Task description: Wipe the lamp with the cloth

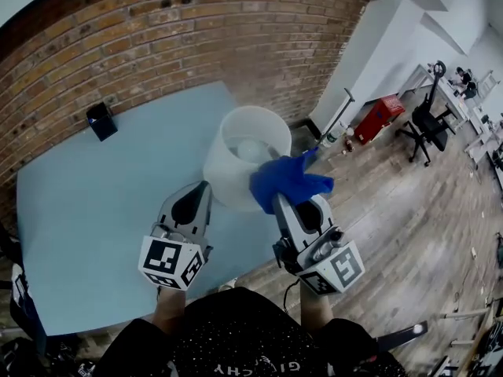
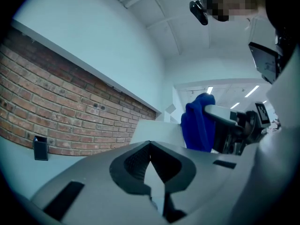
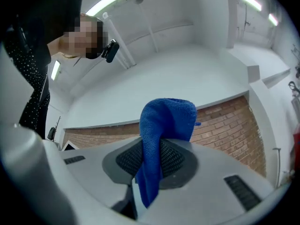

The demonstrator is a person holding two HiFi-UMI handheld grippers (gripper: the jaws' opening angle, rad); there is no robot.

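With both claws raised at the table's point(image 1: 94, 210) right edge, I note the positions as follows.

Right claw point(image 1: 280, 200): jaws clamped on the blue cloth point(image 1: 287, 181). In the right gripper view the cloth point(image 3: 164, 121) is pinched between the ribbed pads point(image 3: 176, 161), one fold bunched above the claw point(image 3: 151, 146) and a tail hanging below.

Lamp point(image 1: 224, 175): white cylindrical shade, seen from above, standing at the table's right edge, about midway along it. The cloth lies against the shade's right side, near its lower rim. My right claw is just beside the shade, on the floor side.

Left claw point(image 1: 203, 188): jaws together, nothing between them. The left gripper view shows the claw's point(image 2: 150, 144) tips meeting, with only a thin sliver of light lower down. The tip sits at the shade's near left side. Whether it touches the shade, I cannot tell.

From the left gripper view, the lamp point(image 2: 154, 132) is just behind the jaw tips and the cloth point(image 2: 197, 125) hangs to its right.

Hard to make out:
- The lamp's base and stem are hidden by the shade.
- The table's near right corner is covered by my right claw.
- My right jaw tips are buried under the cloth in the head view.
- A pale round shape inside the shade point(image 1: 250, 148) is too washed out to name.

A small black box point(image 1: 101, 121) stands near the table's far left corner, well apart from the lamp.
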